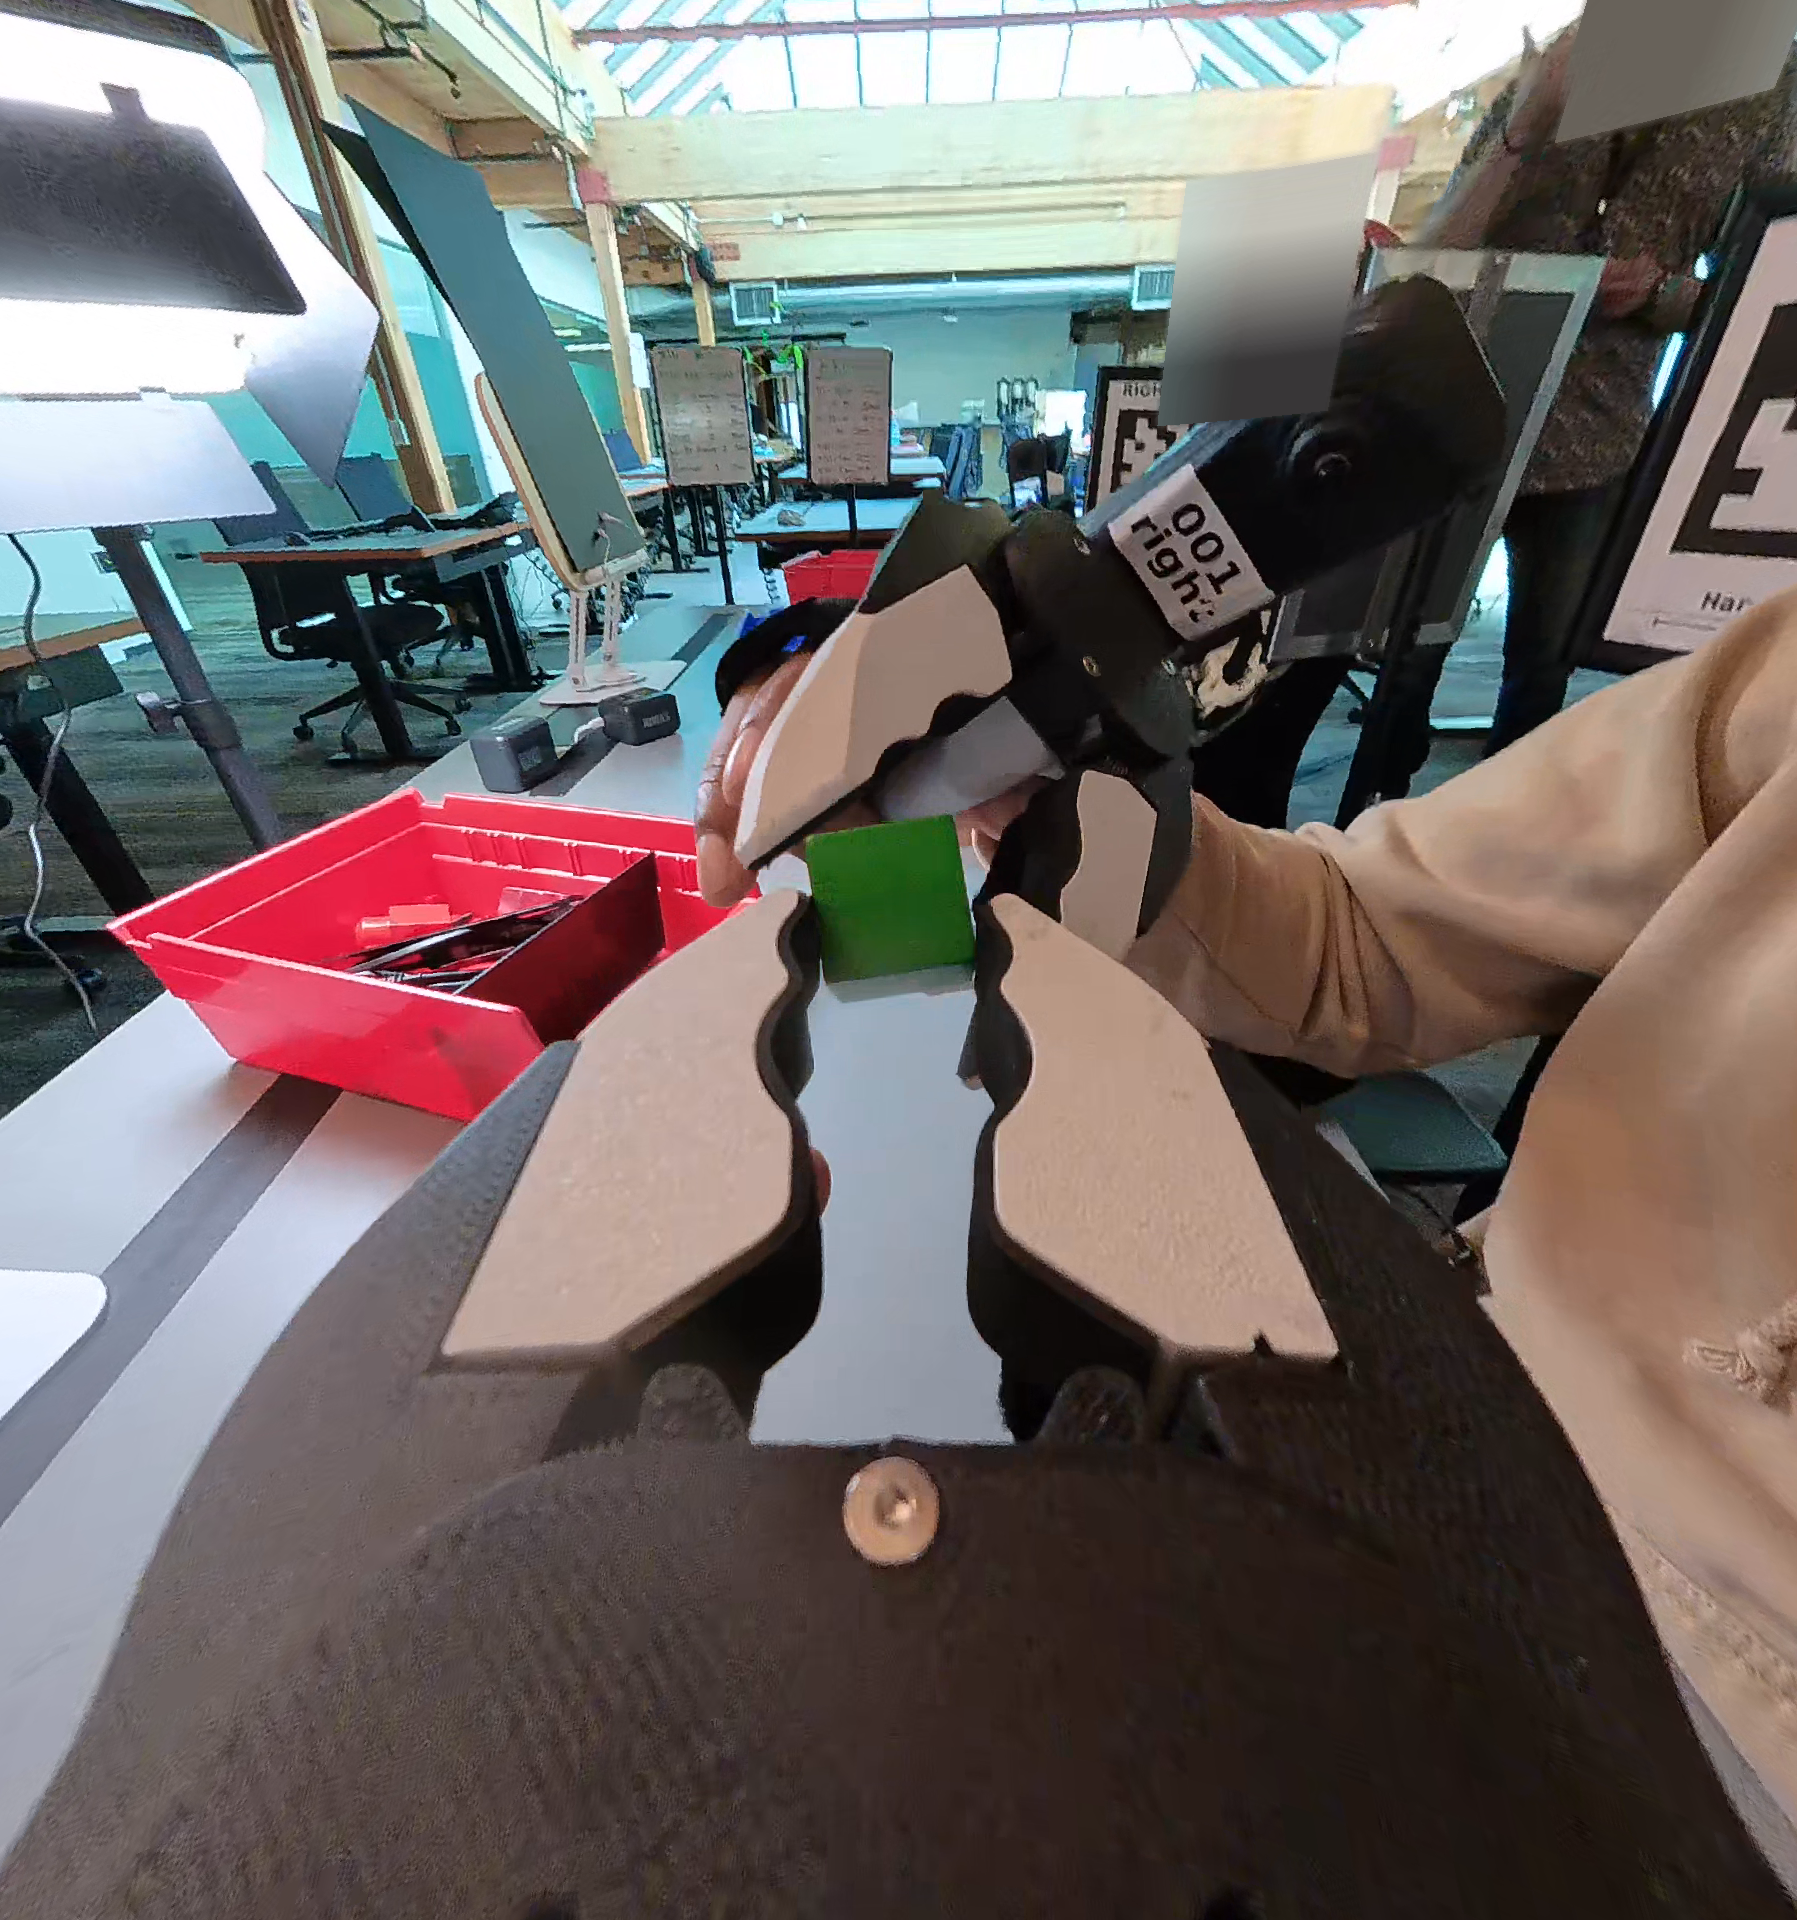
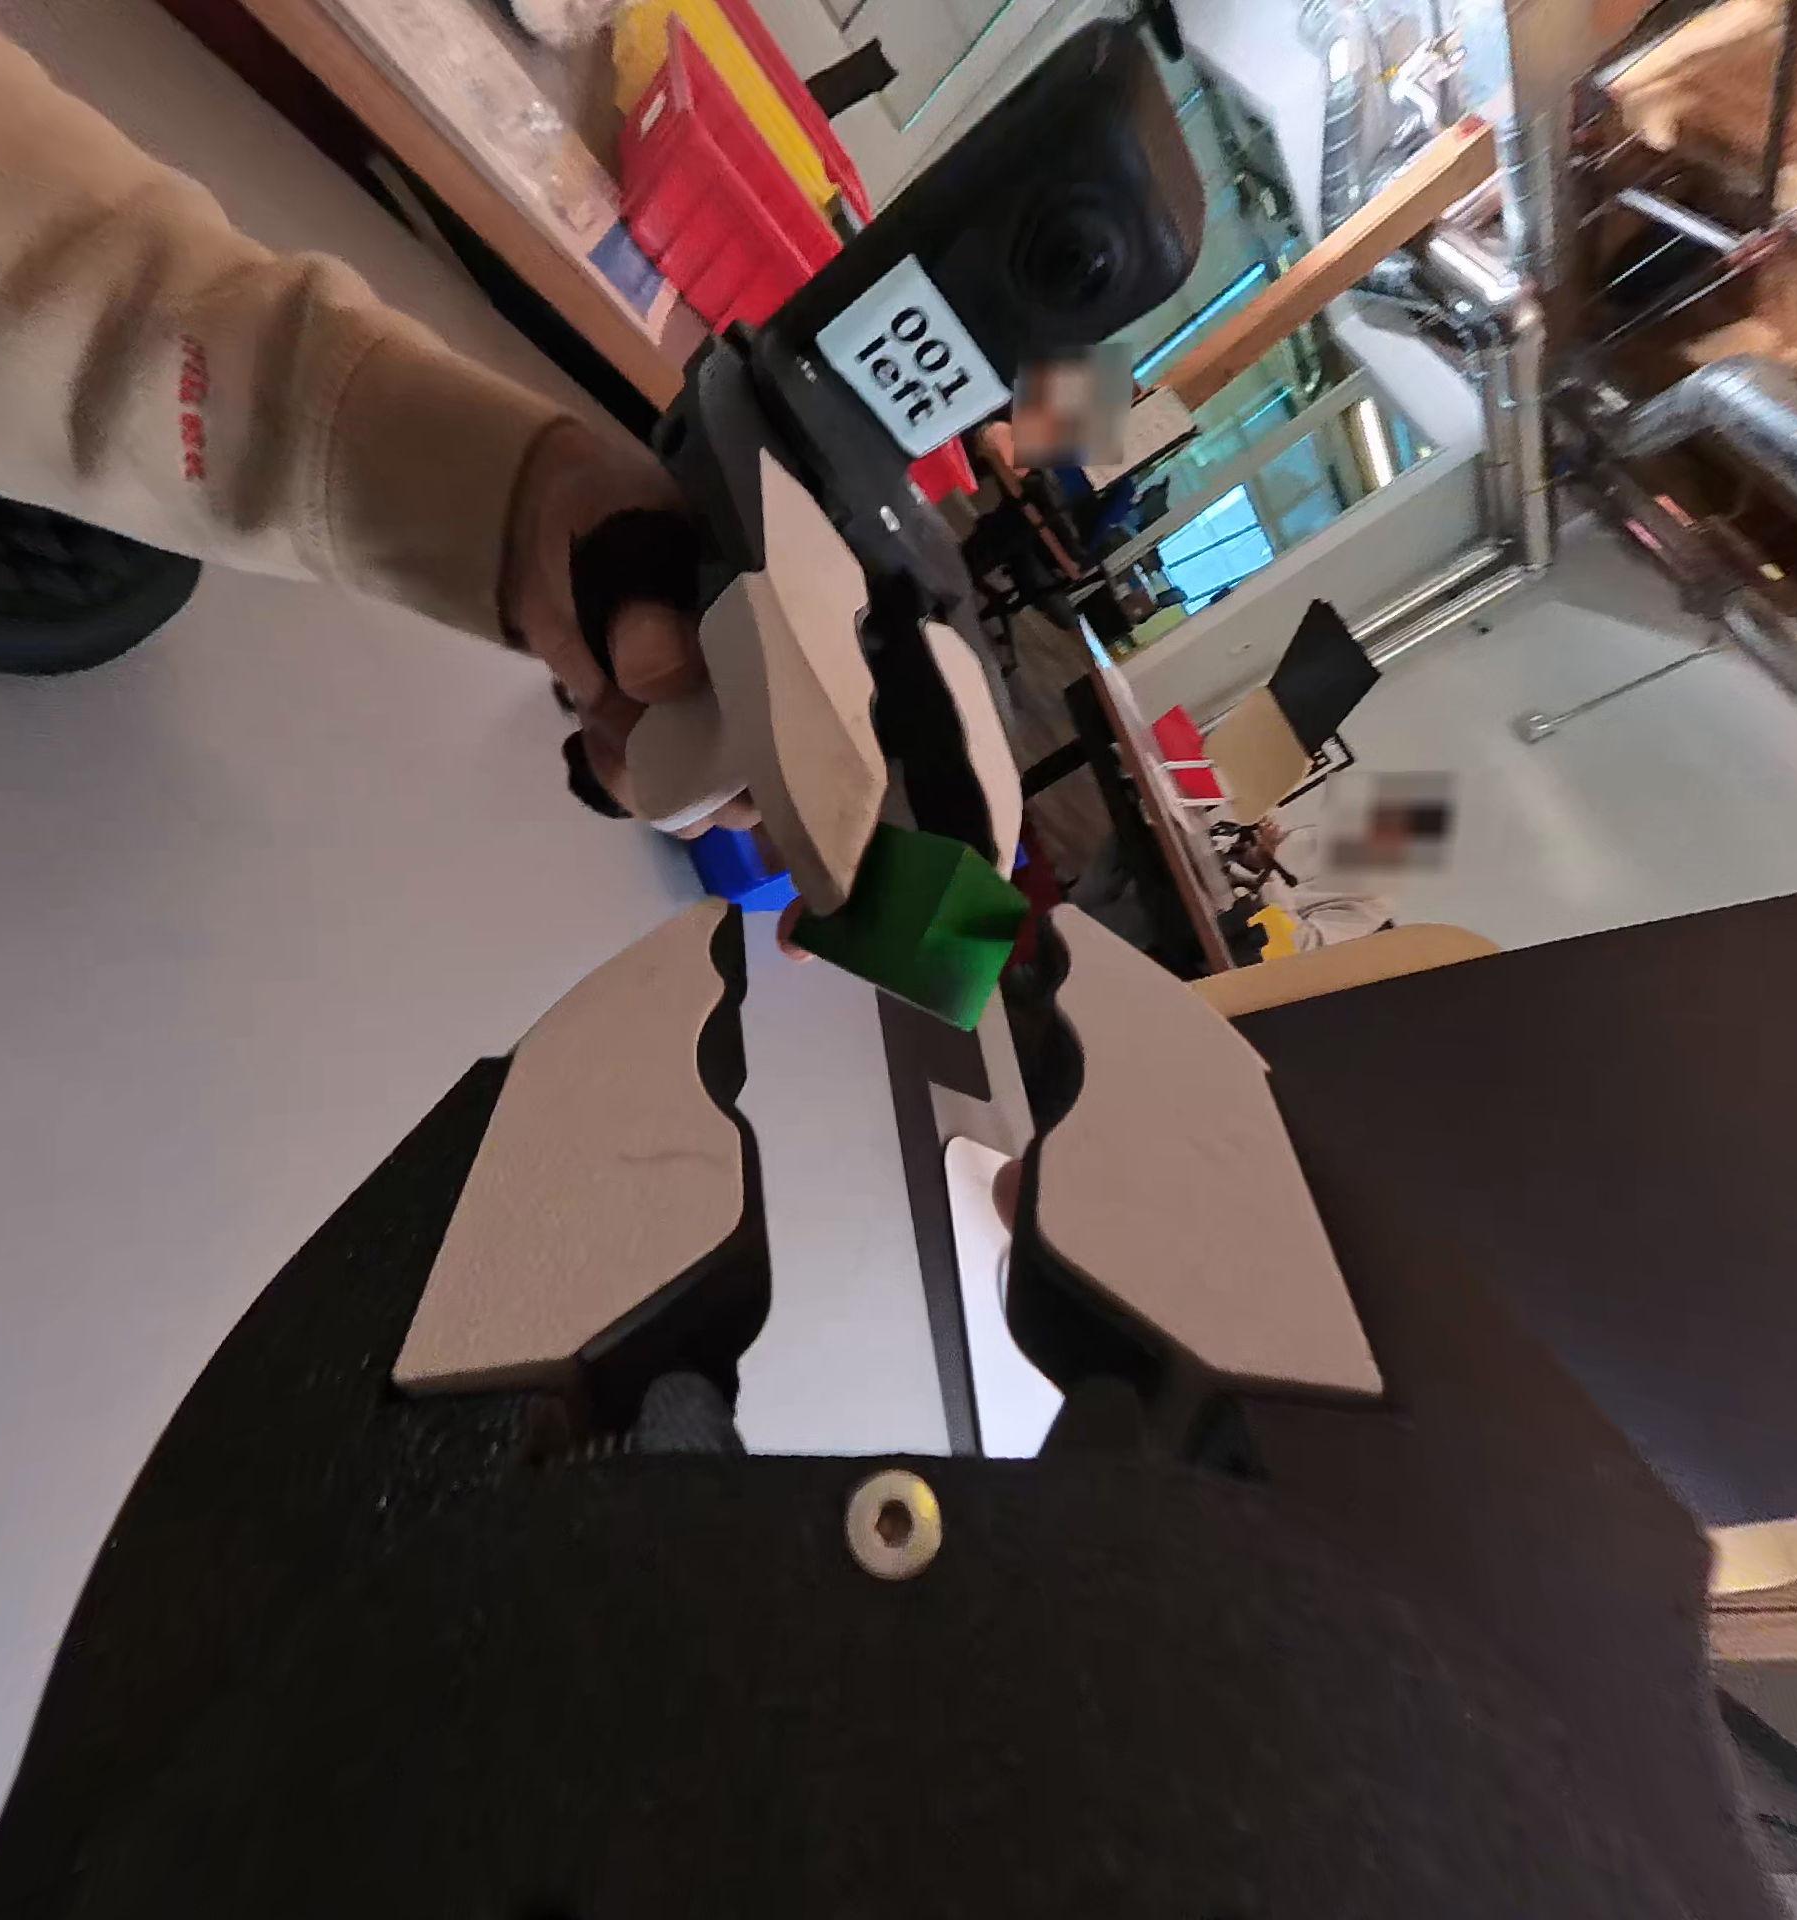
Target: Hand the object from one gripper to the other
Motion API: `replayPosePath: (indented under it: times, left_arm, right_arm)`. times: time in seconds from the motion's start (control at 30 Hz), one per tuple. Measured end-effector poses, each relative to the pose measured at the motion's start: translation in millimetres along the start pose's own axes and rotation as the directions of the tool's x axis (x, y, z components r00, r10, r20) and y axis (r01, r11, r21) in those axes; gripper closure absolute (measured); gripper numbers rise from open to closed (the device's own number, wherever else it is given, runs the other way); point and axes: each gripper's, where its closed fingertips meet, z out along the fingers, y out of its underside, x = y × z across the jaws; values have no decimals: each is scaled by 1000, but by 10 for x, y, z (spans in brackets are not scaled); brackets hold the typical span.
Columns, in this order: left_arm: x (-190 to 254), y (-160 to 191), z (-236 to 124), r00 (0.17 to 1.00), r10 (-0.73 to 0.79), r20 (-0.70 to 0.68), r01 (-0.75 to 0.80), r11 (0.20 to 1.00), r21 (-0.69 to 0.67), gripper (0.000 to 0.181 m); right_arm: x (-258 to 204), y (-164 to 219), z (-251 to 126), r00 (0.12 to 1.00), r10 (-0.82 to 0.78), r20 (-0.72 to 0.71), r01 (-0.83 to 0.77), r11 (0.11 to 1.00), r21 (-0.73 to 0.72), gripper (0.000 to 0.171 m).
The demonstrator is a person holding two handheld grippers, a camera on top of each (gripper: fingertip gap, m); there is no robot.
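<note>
Above the grey table [image 1: 94, 1132], both grippers meet nose to nose around a green block [image 1: 892, 899]. In the left wrist view the left gripper [image 1: 892, 920] has its two fingers closed onto the near part of the block, one fingertip on each side face, block sitting right at the tips. The right gripper [image 1: 935, 842] comes in from the upper right, held by a hand [image 1: 733, 790] in a tan sleeve [image 1: 1496, 831]; its fingers are spread apart, one above-left of the block, the other to its right. Contact there cannot be told from this view.

In the right wrist view the green block [image 2: 915, 925] hangs between the left gripper's fingers [image 2: 821, 727], clamped at their tips. The right gripper [image 2: 889, 925] shows a wide gap between its own fingertips; the block sits in that gap, close to the right-side tip, with clear space on the left-side tip. So right gripper is open around the block, not squeezing it.

A red bin [image 1: 395, 935] holding dark flat pieces sits on the table to the left, well apart from the block. A blue block [image 2: 738, 873] lies on the table behind the left gripper's tips.
</note>
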Motion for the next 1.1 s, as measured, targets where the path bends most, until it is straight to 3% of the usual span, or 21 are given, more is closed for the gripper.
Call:
replayPosePath:
  times: [0.3,0.5,0.67,0.73,0.8,0.9,1.1]
  left_arm:
    - [71,70,-20,999,16,-39,-19,997,-72,152]
    - [-44,-91,-108,999,-53,5,53,998,32,140]
    - [-166,-19,-111,997,-32,63,31,999,13,136]
    - [-407,53,-203,984,-78,161,78,997,8,157]
    - [-723,204,-330,946,-103,306,115,993,-23,160]
    - [-874,312,-390,923,-118,366,142,989,-39,168]
    - [-537,60,-257,969,-161,188,151,986,64,153]
  right_arm:
    - [-74,-26,27,998,-63,9,63,998,2,127]
    - [50,85,29,997,-51,-53,49,998,-41,127]
    - [48,22,21,998,-39,-55,38,999,-15,127]
    - [75,-17,-24,998,-25,-57,26,1000,3,127]
    - [74,-157,-103,999,20,-30,-18,996,82,127]
    - [111,-162,-139,998,-19,-60,22,998,58,127]
    - [172,-43,-120,995,-32,-92,33,999,10,127]
